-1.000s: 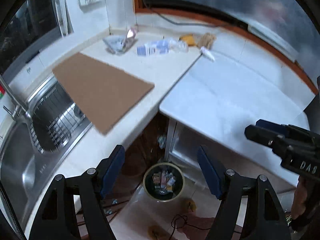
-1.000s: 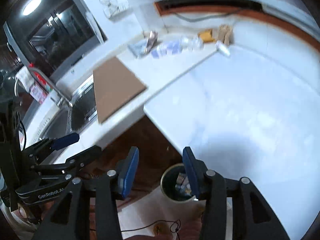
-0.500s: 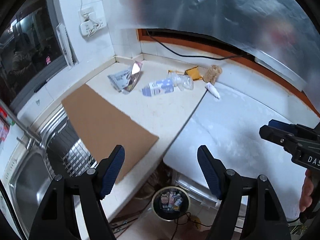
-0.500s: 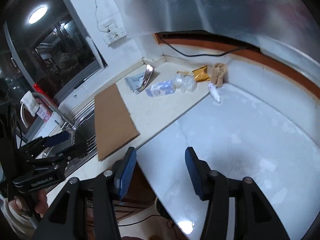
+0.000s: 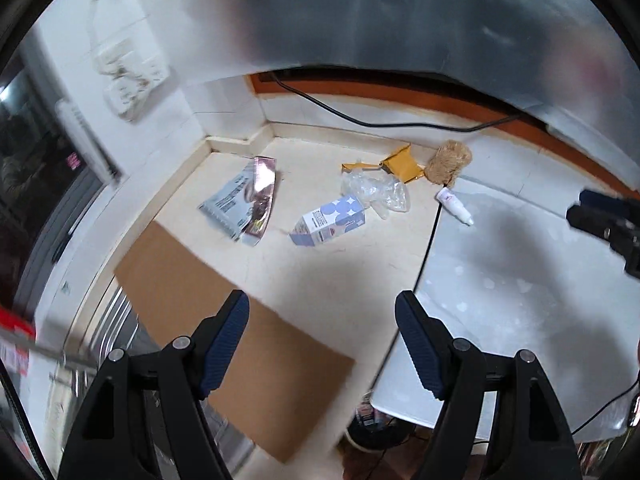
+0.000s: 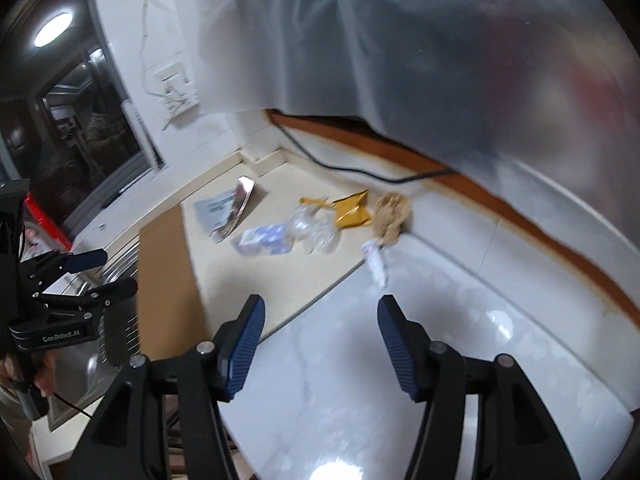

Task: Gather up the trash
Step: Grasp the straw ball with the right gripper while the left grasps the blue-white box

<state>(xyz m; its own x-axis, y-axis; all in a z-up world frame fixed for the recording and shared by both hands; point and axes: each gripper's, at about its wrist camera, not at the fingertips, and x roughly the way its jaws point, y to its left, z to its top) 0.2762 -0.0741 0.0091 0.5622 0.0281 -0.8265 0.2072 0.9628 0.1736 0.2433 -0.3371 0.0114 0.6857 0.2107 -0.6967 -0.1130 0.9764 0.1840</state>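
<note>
"GenRobot.AI" on left gripper [image 6: 100,278] (fingers apart).

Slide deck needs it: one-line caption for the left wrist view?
Open left gripper above a kitchen counter corner strewn with trash: milk carton, crumpled plastic, foil wrappers.

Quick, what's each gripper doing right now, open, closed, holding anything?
Left gripper: open, nothing between its fingers.
Right gripper: empty, its fingers opening.
</note>
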